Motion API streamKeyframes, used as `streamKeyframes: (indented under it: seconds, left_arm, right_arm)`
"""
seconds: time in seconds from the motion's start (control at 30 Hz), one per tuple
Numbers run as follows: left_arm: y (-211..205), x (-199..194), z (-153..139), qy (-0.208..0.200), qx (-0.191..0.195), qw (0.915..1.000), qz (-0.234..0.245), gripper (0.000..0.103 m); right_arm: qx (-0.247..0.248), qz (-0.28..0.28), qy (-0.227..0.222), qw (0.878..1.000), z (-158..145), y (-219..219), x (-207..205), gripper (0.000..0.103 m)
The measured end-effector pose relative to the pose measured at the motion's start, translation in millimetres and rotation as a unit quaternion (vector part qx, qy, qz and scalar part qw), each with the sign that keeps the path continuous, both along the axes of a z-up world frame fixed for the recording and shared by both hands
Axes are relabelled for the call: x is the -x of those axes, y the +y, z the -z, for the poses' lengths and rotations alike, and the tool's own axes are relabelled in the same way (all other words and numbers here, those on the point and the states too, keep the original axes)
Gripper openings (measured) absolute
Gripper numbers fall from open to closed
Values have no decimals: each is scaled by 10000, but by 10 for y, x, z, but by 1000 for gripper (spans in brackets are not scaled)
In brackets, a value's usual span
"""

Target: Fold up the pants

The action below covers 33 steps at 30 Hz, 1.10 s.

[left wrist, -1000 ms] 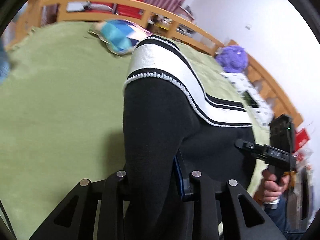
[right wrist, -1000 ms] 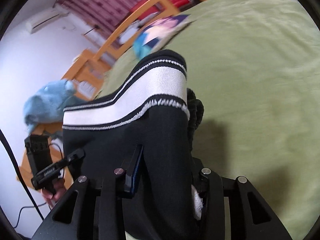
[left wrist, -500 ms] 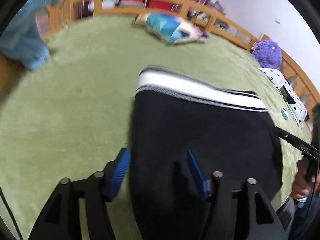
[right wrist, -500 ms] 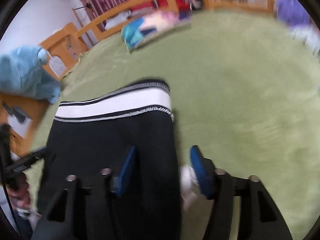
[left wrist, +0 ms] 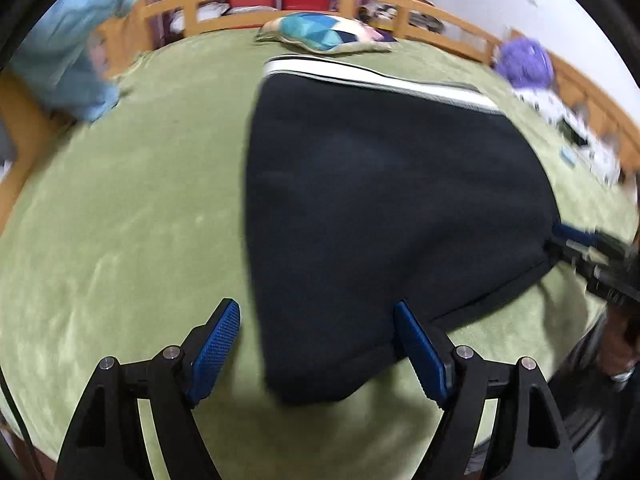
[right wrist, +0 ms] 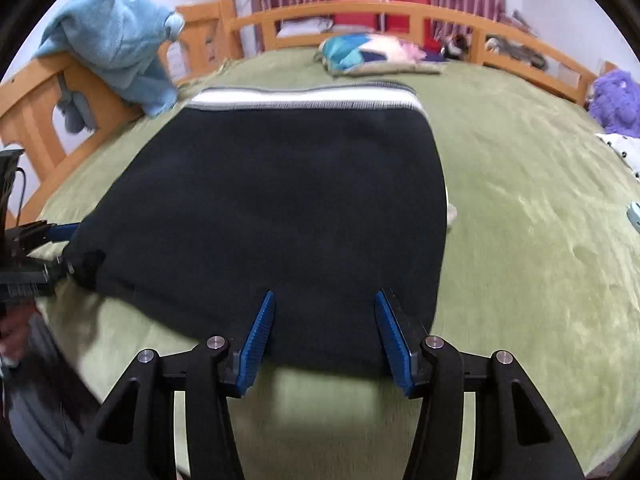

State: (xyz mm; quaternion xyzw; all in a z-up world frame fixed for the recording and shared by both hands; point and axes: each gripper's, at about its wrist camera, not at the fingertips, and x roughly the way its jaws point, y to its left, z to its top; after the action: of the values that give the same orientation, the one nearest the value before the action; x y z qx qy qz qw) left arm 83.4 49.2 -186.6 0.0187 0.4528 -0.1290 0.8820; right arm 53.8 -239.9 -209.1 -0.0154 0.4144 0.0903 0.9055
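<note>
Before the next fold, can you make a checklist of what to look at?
1. Black pants with the white striped waistband flat on the green blanket: ok.
2. Left gripper let go, jaws opening, pads off the cloth: ok.
3. Right gripper let go: ok.
4. Near hem even: not ok, slanted.
5. Colourful pillow clear of the pants: ok.
6. Layers underneath lined up: cannot tell.

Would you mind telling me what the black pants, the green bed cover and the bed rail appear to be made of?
Black pants: soft knit, probably fleece or jersey; matte, light-absorbing surface, ribbed white-striped waistband.
Green bed cover: plush, short-pile fabric, likely fleece or velour; faint sheen with brushed streaks.
Bed rail: wood, seemingly varnished; warm orange tone, smooth slatted bars. Grain is too blurred to confirm.
</note>
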Motion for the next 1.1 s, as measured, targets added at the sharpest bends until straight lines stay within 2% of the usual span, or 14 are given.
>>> streamKeyframes:
  seconds: [0.07, 0.13, 0.17, 0.2, 0.23, 0.37, 0.47, 0.53, 0.6, 0.67, 0.7, 0.8, 0.93, 1.1]
  left_arm:
    - [67, 9, -144, -314, -104, 9994, -70, 78]
    - [50, -96, -279, -460, -74, 9989, -53, 77]
    - [21, -190, -336, -479, 22, 9988, -23, 77]
    - [-18, -255, -376, -494, 79, 9987, 2, 78]
    - [-68, -362, -407, -520, 117, 9986, 33, 77]
    - [-361, -856, -491, -634, 323, 9973, 190, 78]
    - [-563, -1261, -390, -565, 347, 9976, 190, 78]
    - [-631, -1518, -169, -423, 100, 9991, -16, 77]
    - [-591, -1706, 18, -119, 242, 9996, -114, 77]
    - [-523, -1720, 56, -208, 423, 9987, -195, 77]
    - [-528, -1703, 48, -249, 416, 9987, -160, 77]
    - [-583, -1659, 90, -307, 215, 9992, -167, 77]
    - [-634, -1605, 80, -334, -62, 9992, -205, 79]
    - [-485, -1468, 72, -153, -50, 9993, -325, 79]
  right_arm:
    - [54, -104, -129, 9998, -88, -47, 84, 52]
    - [-201, -12, -351, 9992, -244, -146, 73, 54]
    - [-398, 101, -506, 9979, -343, -213, 10, 60]
    - [-584, 192, -642, 9960, -430, -269, -97, 65]
    - [-675, 234, -713, 9949, -485, -294, -185, 65]
    - [-538, 420, -920, 9934, -661, -233, -832, 65]
    - [-476, 275, -814, 9952, -582, -102, -1306, 65]
    - [-308, 189, -482, 9982, -341, -51, -1632, 65]
    - [-162, 220, -416, 9988, -137, -71, -1760, 66]
    - [-452, 184, -534, 9974, -115, -203, -1739, 64]
    - [-521, 287, -559, 9967, -123, -265, -1742, 60]
    - [-709, 411, -441, 9957, -68, -360, -1795, 60]
    - [-361, 444, -560, 9968, -89, -263, -1712, 59]
    - [-592, 528, -484, 9957, -88, -359, -1641, 61]
